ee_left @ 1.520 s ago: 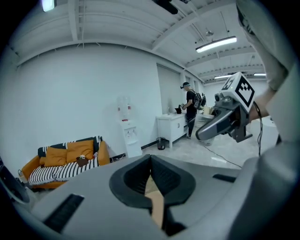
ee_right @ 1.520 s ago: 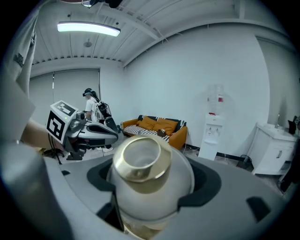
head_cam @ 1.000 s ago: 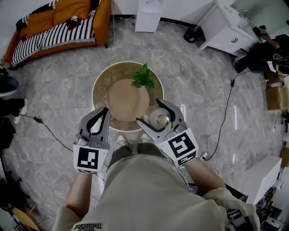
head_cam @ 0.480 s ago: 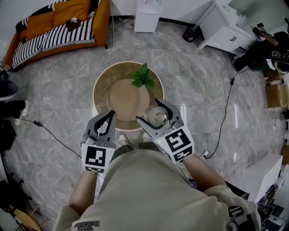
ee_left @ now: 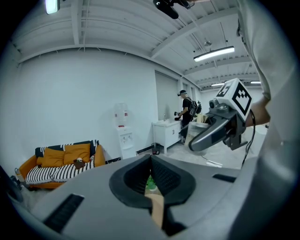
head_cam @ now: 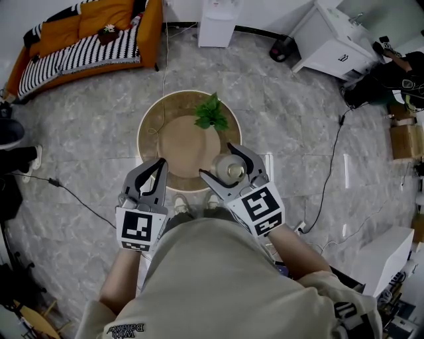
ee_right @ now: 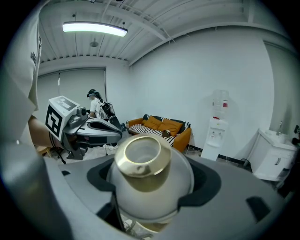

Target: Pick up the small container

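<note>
The small container (head_cam: pixel 230 170) is a round grey pot with a gold rim. My right gripper (head_cam: pixel 228 171) is shut on it, over the near right edge of the round wooden table (head_cam: pixel 150 126). In the right gripper view the container (ee_right: pixel 151 174) fills the space between the jaws of the right gripper (ee_right: pixel 152 187), gold mouth tilted up. My left gripper (head_cam: pixel 152 171) hangs at the table's near left edge, shut with nothing in it. In the left gripper view the left gripper (ee_left: pixel 151 174) shows its jaws meeting at a narrow slit, and the right gripper (ee_left: pixel 213 133) is at the right.
A green plant (head_cam: pixel 211 112) stands at the far side of the table. An orange sofa (head_cam: pixel 86 30) with a striped cover, a water dispenser (head_cam: pixel 217 20) and a white cabinet (head_cam: pixel 331 46) line the far wall. Cables (head_cam: pixel 331 172) trail over the marble floor.
Both grippers have shifted slightly. The right one, still holding the container, drew a little back toward me, and the left one moved a little to the right.
</note>
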{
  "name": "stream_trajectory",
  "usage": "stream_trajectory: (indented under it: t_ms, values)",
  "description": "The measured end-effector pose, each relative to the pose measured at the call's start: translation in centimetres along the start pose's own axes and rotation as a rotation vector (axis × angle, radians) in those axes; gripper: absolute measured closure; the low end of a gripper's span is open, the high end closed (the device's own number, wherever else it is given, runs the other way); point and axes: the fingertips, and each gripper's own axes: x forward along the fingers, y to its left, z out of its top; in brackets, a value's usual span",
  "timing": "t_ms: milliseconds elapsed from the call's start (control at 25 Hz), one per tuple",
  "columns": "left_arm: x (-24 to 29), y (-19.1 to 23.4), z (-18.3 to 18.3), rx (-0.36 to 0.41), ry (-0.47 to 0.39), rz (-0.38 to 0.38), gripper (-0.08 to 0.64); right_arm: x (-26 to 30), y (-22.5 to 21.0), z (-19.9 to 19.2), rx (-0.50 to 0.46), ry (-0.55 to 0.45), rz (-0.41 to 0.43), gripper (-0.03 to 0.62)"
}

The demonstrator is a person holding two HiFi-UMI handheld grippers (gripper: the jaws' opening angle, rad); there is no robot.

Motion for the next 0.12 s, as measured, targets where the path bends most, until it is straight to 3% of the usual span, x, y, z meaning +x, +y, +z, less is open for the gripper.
stream_trajectory:
  t_ms: [120]
  values:
    - [-0.02,0.33,0.03,-0.002,0.005,0.0,0.554,0.13,0.05,0.2,-0.001,0.003,0.001,0.27]
